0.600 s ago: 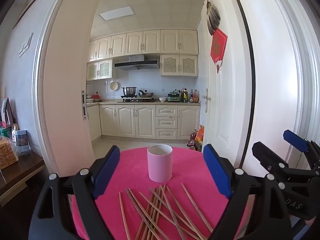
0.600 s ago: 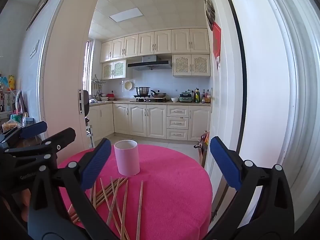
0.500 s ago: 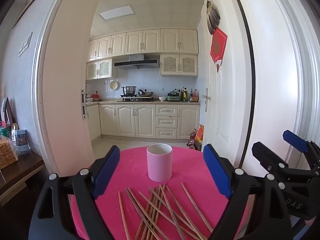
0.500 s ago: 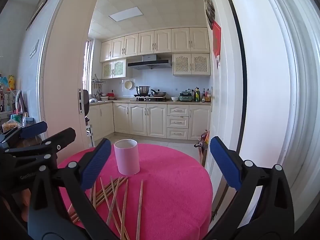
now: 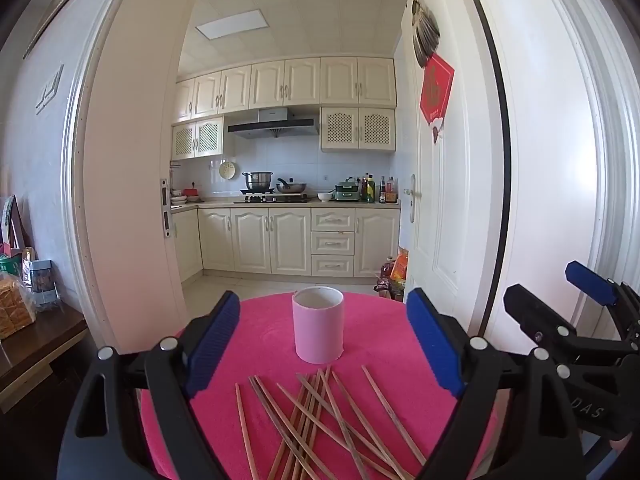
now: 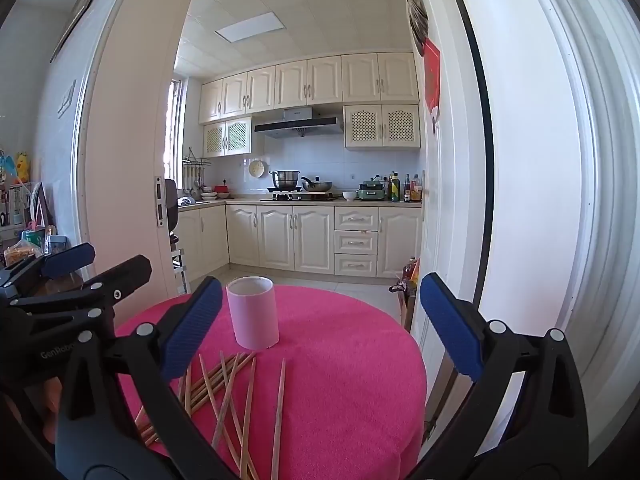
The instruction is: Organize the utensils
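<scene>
- Nothing has shifted since the earlier frames; both grippers hover level above the table's near edge
- Left gripper (image 5: pixel 322 344): blue-padded jaws spread wide, empty
- Loose brown wooden chopsticks (image 5: pixel 320 420): scattered on round pink-covered table (image 5: pixel 260 344), before the upright pink cylindrical cup (image 5: pixel 318 330)
- Right gripper (image 6: pixel 320 328): jaws likewise wide, grasping nothing

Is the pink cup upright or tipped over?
Upright. The cup stands on its base on the pink table, open mouth up, behind the scattered chopsticks. What lies inside it cannot be seen.
</scene>
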`<state>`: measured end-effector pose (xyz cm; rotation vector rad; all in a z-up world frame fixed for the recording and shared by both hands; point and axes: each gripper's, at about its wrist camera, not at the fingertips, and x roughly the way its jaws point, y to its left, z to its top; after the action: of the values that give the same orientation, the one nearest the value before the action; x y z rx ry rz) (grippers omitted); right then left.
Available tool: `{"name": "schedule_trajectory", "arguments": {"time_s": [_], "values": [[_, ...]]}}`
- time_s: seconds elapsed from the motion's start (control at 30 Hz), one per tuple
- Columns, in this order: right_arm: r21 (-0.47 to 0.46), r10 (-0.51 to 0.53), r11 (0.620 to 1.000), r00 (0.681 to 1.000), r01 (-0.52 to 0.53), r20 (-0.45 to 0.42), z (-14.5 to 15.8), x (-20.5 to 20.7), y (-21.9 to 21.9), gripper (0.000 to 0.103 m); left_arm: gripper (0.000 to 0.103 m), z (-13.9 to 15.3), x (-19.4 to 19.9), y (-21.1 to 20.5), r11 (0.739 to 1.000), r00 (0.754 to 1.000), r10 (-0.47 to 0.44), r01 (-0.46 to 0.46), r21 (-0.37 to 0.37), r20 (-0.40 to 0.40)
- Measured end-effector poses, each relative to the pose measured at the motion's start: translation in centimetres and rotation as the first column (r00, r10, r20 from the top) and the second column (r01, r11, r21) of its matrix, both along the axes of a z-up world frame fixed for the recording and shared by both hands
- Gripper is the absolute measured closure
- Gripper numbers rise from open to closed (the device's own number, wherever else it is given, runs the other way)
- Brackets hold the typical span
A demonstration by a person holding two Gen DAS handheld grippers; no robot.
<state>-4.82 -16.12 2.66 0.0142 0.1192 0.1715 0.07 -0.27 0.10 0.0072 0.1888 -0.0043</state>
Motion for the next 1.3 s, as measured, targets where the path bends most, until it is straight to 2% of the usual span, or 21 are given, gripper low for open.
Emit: {"name": "schedule_trajectory", "arguments": {"time_s": [1.3], "values": [[0.014,-0.001,1.000,1.000,0.002,-0.013,-0.59,0.63,-0.89,0.006,0.019,-0.31,0.80,-0.30,1.000,1.000,0.000,0.000,0.011,-0.001]]}}
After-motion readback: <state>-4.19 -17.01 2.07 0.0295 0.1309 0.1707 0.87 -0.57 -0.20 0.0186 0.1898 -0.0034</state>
